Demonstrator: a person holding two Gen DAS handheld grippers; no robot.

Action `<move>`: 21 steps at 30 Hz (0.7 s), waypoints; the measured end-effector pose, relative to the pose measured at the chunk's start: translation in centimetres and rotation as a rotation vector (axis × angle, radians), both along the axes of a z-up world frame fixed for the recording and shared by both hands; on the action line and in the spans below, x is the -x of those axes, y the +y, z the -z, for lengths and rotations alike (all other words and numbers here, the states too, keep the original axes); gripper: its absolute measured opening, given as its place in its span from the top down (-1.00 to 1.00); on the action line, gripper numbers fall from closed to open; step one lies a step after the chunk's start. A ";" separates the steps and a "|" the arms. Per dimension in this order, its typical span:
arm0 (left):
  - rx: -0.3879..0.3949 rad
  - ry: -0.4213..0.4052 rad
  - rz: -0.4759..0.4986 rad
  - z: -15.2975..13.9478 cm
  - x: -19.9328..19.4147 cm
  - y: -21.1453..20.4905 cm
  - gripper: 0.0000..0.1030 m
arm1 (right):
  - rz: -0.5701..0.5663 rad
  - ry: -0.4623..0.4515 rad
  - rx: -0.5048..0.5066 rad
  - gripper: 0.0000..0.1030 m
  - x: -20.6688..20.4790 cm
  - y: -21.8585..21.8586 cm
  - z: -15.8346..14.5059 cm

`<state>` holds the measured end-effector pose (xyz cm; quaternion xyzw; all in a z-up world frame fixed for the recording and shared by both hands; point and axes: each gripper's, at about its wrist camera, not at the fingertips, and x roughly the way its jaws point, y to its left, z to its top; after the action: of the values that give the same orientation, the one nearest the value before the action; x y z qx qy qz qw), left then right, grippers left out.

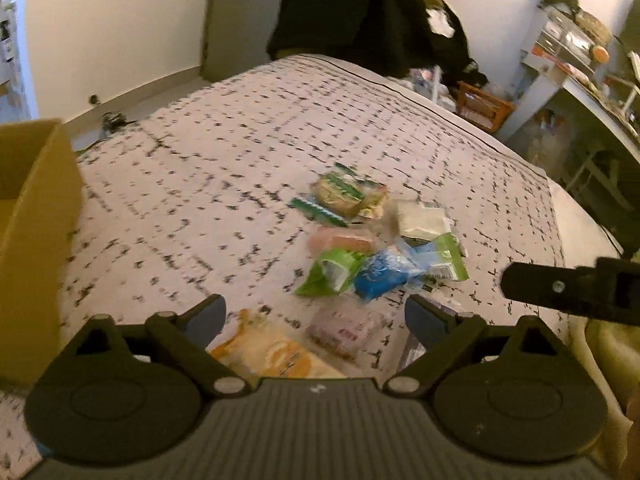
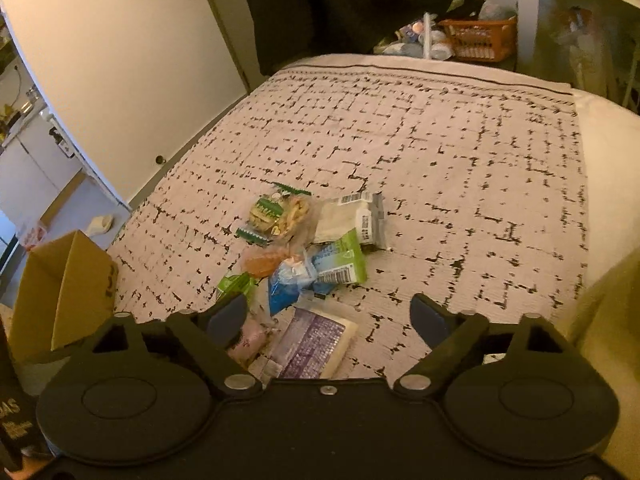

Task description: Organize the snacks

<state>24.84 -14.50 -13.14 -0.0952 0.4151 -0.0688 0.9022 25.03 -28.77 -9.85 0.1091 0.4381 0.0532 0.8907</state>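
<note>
Surface: a bed cover [image 2: 460, 152], pale with a broken black grid pattern, fills both views.
Snacks: a loose pile of snack packets [image 2: 312, 248] lies near the middle of the cover, toward its near edge; the packets touch and overlap.
Far packets: a clear bag with green trim [image 2: 280, 212] sits on the far left of the pile, a white packet with barcodes [image 2: 352, 216] just to its right.
Middle packets: a blue packet [image 1: 380, 276] lies between a green packet [image 1: 332, 272] on the left and a green-edged one on the right; an orange-pink packet [image 2: 264, 262] lies just beyond them.
Near packets: a purple-and-cream packet [image 2: 316, 340] and a pink packet [image 2: 248, 340] lie closest; the left wrist view, blurred, adds an orange-and-cream packet [image 1: 268, 352].
Box: an open cardboard box [image 2: 64, 292] stands at the left edge of the cover, apart from the pile.
Left gripper [image 1: 316, 316]: jaws spread wide, gripping nothing, above the near packets.
Right gripper [image 2: 332, 316]: jaws spread wide, gripping nothing, above the purple-and-cream packet.
</note>
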 end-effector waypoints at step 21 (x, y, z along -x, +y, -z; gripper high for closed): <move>-0.003 0.030 0.104 4.8 -2.2 -1.9 0.24 | -0.027 0.053 -0.035 0.28 -4.7 -0.3 4.6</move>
<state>27.04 -16.44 -17.89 -0.0733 0.4332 -0.1136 0.8911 29.72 -29.05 -14.49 0.1199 0.4620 0.0699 0.8759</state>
